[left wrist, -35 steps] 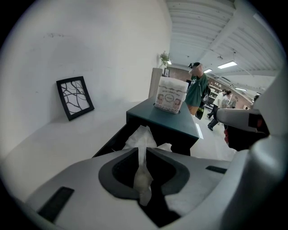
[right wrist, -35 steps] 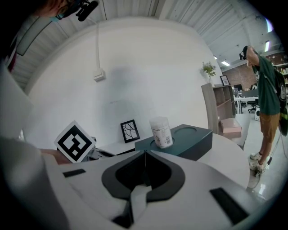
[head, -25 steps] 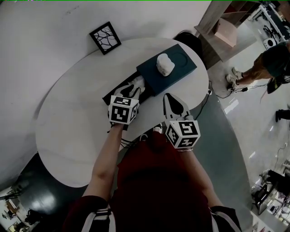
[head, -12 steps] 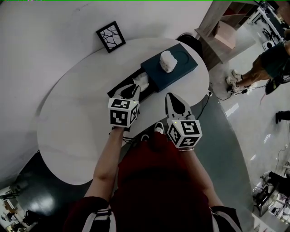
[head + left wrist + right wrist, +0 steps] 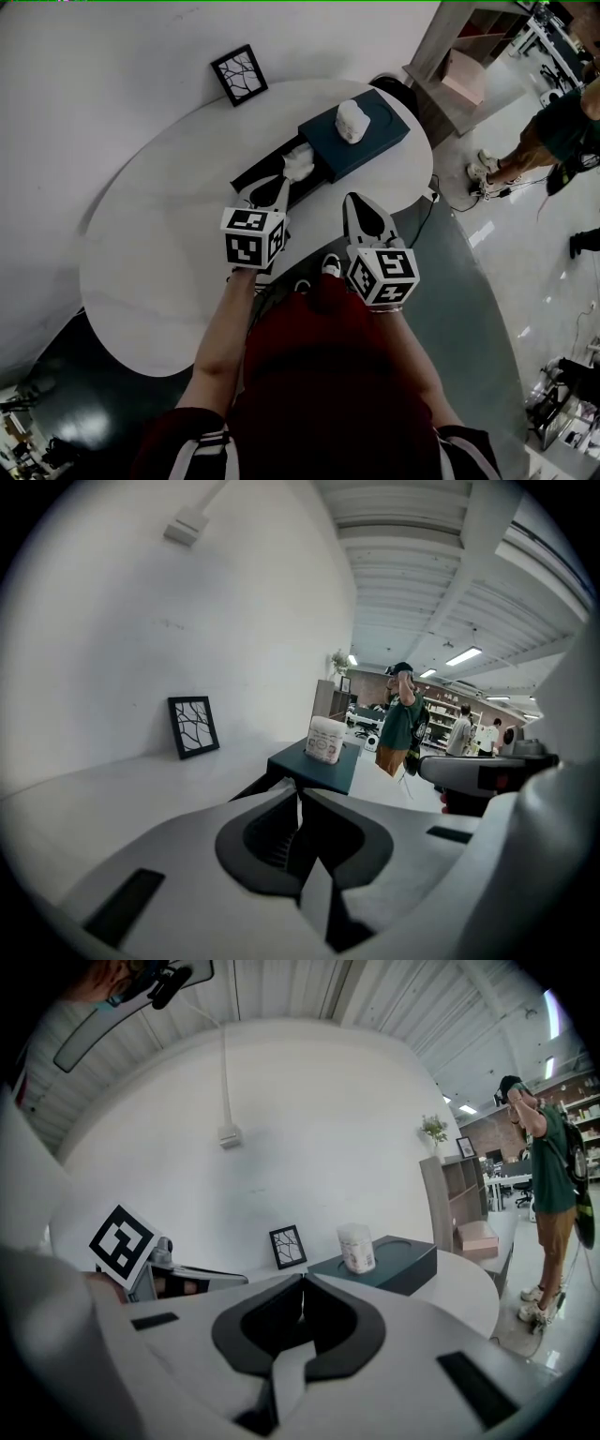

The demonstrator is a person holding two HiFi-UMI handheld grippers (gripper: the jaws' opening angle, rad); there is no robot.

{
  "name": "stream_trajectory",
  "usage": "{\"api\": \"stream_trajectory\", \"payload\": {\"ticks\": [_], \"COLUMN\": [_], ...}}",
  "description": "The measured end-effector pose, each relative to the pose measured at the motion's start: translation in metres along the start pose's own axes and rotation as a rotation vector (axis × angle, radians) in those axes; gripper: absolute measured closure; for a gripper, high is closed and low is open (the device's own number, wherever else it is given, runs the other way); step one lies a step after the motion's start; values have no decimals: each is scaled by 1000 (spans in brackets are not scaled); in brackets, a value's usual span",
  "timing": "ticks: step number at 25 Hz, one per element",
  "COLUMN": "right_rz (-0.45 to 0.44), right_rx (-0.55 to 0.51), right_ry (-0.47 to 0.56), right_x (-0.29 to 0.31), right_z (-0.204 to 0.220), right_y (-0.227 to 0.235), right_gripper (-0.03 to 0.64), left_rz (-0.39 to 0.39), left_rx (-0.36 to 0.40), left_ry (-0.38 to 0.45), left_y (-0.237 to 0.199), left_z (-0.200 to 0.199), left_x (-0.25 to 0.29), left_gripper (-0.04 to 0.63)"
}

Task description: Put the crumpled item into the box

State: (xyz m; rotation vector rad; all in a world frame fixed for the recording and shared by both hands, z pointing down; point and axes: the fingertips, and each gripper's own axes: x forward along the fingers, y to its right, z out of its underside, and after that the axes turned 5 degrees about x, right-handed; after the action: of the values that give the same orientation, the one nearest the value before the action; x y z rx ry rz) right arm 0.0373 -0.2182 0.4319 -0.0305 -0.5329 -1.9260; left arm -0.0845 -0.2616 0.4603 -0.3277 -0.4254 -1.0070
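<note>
- Dark teal card is what the box [image 5: 370, 145] appears to be made of in the head view, and it is taken as the landmark on the white table [image 5: 150, 262]. A white cylinder [image 5: 351, 120] stands on its top. An open black tray [image 5: 255, 173] runs lengthwise from its left end towards the person.
- The crumpled item [image 5: 300, 163], a white lump with no clear long axis, is seen at the tray's end touching the teal box, seemingly inside the tray. If the tray is the box's lower part, the item is judged to be already in place.
- The left gripper [image 5: 278, 187] is held just short of the crumpled item, pointing along the tray at the teal box, and is plainly the nearer one. The right gripper [image 5: 356, 204] is held off the box's near side, apart from the item.
- A framed picture [image 5: 240, 75] of branching lines stands beyond the box, to its left.
- In the left gripper view, the left gripper [image 5: 298, 794] is seen with its jaws brought together and nothing held. The teal box [image 5: 314, 766] lies straight ahead, and the crumpled item cannot be made out.
- In the right gripper view, the right gripper [image 5: 302, 1283] is likewise closed and empty, with the teal box [image 5: 389, 1265] ahead and slightly right.
- Print is visible on the cylinder [image 5: 356, 1247] but is too small to be read. The gripper cubes bear only square markers, and no brand can be read.
</note>
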Motion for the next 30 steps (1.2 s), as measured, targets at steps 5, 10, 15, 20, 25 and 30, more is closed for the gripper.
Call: {"api": "stream_trajectory", "payload": {"ticks": [5,10,15,20,25,30], "right_rz": [-5,-11,-2,13,17,4], "right_rx": [-1,-6,-4,-8,-6,-19], "right_ry": [11,31,54,61,69,68], "right_x": [-11,-22,-30,-39,-43,-46], "right_z": [1,1,-1,1,3,5], "right_y": [-10,-20,-25,-30,-38,-48], "right_gripper": [601,601,601,601,601,601], "left_rz": [4,8,11,5,7,12], "left_rx": [5,-2,-13,-32,-42,-58], "left_ry": [36,79,115,158,189,212], "left_y": [6,11,15,16,17,19], "left_z": [-3,-6,-6,-7,-4,-4], "left_x": [-17,-34,-50,-68,-83,-94], "left_gripper": [568,572,572,572,572,572]}}
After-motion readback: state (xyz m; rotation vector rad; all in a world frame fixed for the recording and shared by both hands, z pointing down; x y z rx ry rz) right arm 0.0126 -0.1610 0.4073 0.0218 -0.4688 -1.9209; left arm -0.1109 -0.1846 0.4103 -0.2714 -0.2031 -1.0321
